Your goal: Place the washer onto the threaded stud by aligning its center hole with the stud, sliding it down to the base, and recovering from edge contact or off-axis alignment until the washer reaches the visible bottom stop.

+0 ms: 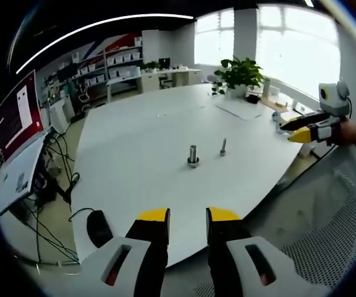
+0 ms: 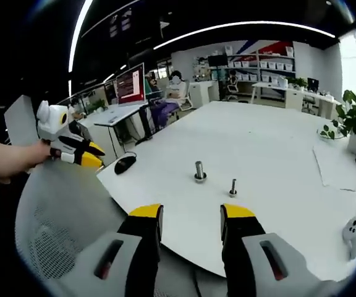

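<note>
While both grippers hang back off the table edge with jaws apart and empty, the upright stud (image 2: 199, 171) stands straight ahead of the right gripper (image 2: 190, 221), the left gripper (image 1: 187, 221) about as near.

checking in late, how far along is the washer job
A washer looks already at the stud's base, though too small to be sure. Both tongs, left and right, are open, empty and back from the table. The bolt stands untouched nearby.
</note>
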